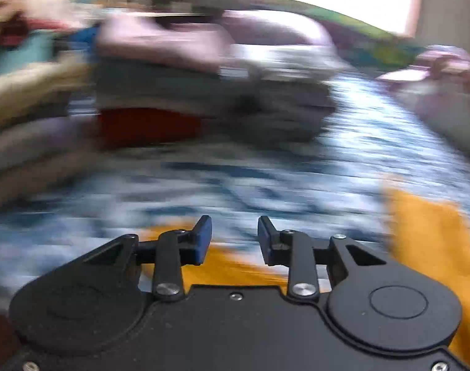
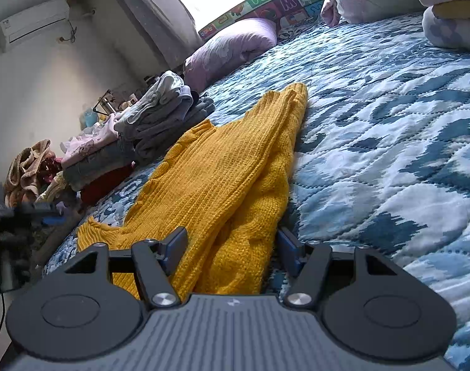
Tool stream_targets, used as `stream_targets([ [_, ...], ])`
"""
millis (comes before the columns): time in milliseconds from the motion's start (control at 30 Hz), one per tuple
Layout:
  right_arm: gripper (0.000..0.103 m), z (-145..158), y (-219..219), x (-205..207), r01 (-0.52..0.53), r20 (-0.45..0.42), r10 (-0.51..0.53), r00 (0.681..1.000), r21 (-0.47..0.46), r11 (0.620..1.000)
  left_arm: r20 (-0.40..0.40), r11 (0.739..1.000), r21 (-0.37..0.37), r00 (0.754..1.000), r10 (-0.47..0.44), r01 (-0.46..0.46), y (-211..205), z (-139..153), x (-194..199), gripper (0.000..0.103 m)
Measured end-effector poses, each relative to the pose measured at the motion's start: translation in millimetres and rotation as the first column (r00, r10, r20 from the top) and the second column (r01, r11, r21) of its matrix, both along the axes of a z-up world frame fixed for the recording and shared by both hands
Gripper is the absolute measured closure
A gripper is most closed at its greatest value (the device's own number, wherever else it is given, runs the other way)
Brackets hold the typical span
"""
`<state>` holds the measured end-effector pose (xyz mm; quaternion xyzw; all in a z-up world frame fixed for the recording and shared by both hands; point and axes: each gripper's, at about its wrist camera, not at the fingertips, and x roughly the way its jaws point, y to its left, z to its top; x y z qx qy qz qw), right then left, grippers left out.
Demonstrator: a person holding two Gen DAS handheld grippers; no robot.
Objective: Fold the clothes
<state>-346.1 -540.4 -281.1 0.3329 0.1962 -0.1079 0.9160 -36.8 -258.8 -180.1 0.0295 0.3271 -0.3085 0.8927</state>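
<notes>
The bed (image 2: 389,117) is covered with a quilted spread patterned in blue and white. A mustard-yellow knitted sweater (image 2: 222,179) lies stretched out along it. Beside the sweater, stacks of folded clothes (image 2: 160,123) sit near the bed's edge. A lilac pillow (image 2: 235,46) rests further up, and more bedding (image 2: 451,27) is bunched at the far corner.
</notes>
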Motion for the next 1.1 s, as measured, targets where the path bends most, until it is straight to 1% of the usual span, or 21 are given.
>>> stream_targets([
  [33,0.04,0,0,0,0.0,-0.001,0.0,1.0,0.0,1.0,-0.015,0.996,-0.023,0.996,-0.085,0.084,-15,0,-9,0.073],
  [67,0.041,0,0,0,0.0,-0.001,0.0,1.0,0.001,1.0,-0.024,0.986,-0.042,0.986,-0.164,0.163,-31,-1,-19,0.078],
  [133,0.041,0,-1,-1,0.0,0.0,0.0,1.0,0.003,1.0,-0.03,0.958,-0.049,0.958,-0.286,0.284,-66,-6,-33,0.084],
  [167,0.041,0,-1,-1,0.0,0.0,0.0,1.0,0.002,1.0,-0.032,0.944,-0.046,0.944,-0.328,0.327,-83,-9,-37,0.086],
  [267,0.041,0,-1,-1,-0.002,0.002,0.002,1.0,0.001,1.0,-0.057,0.915,-0.034,0.913,-0.404,0.402,-129,-21,-33,0.088],
  [300,0.041,0,-2,-1,-0.002,0.003,0.002,1.0,0.002,1.0,-0.072,0.916,-0.017,0.913,-0.401,0.401,-142,-26,-26,0.088],
  [367,0.041,1,-2,-1,-0.004,0.005,0.004,1.0,0.004,1.0,-0.076,0.949,0.091,0.952,-0.296,0.302,-159,-43,-1,0.096],
  [400,0.041,2,-3,-1,-0.004,0.005,0.004,1.0,0.004,1.0,-0.074,0.957,0.144,0.967,-0.242,0.25,-168,-51,12,0.097],
  [433,0.041,3,-3,-1,-0.005,0.007,0.005,1.0,0.007,1.0,-0.086,0.968,0.155,0.979,-0.186,0.198,-170,-56,27,0.098],
  [467,0.041,4,-4,-2,-0.007,0.011,0.007,1.0,0.012,1.0,-0.115,0.983,0.096,0.982,-0.148,0.16,-162,-52,40,0.098],
  [500,0.041,4,-5,-2,-0.009,0.014,0.009,1.0,0.017,1.0,-0.093,0.984,0.074,0.984,-0.154,0.161,-160,-44,44,0.098],
  [533,0.041,4,-6,-2,-0.01,0.017,0.009,1.0,0.025,1.0,-0.063,0.981,0.065,0.982,-0.181,0.185,-161,-37,42,0.098],
  [633,0.041,3,-10,-1,-0.011,0.03,0.009,1.0,0.05,0.999,-0.056,0.953,-0.008,0.952,-0.302,0.302,-174,-23,35,0.097],
  [667,0.041,4,-10,0,-0.013,0.032,0.011,0.999,0.045,0.999,-0.059,0.939,-0.009,0.937,-0.344,0.344,-183,-24,32,0.097],
  [733,0.042,4,-10,0,-0.012,0.035,0.011,0.999,0.04,0.999,-0.063,0.927,0.031,0.926,-0.372,0.374,-203,-34,35,0.097],
  [767,0.042,5,-10,0,-0.011,0.037,0.01,0.999,0.039,0.999,-0.081,0.927,0.057,0.928,-0.365,0.37,-212,-41,41,0.097],
  [800,0.042,5,-10,0,-0.011,0.039,0.009,0.999,0.041,0.999,-0.128,0.94,0.099,0.941,-0.314,0.327,-220,-55,55,0.097],
  [833,0.042,4,-10,0,-0.011,0.04,0.009,0.999,0.042,0.999,-0.167,0.948,0.117,0.947,-0.274,0.295,-225,-65,68,0.097],
  [900,0.043,4,-10,-1,-0.01,0.041,0.008,0.999,0.045,0.999,-0.213,0.961,0.067,0.945,-0.248,0.268,-224,-67,81,0.097],
  [1000,0.045,5,-12,-3,-0.001,0.055,-0.002,0.998,0.054,0.999,-0.213,0.973,0.067,0.956,-0.2,0.219,-216,-58,78,0.097],
  [1100,0.045,13,-15,-9,0.018,0.092,-0.023,0.995,0.052,0.998,-0.182,0.979,0.037,0.964,-0.192,0.202,-183,-47,55,0.096],
])
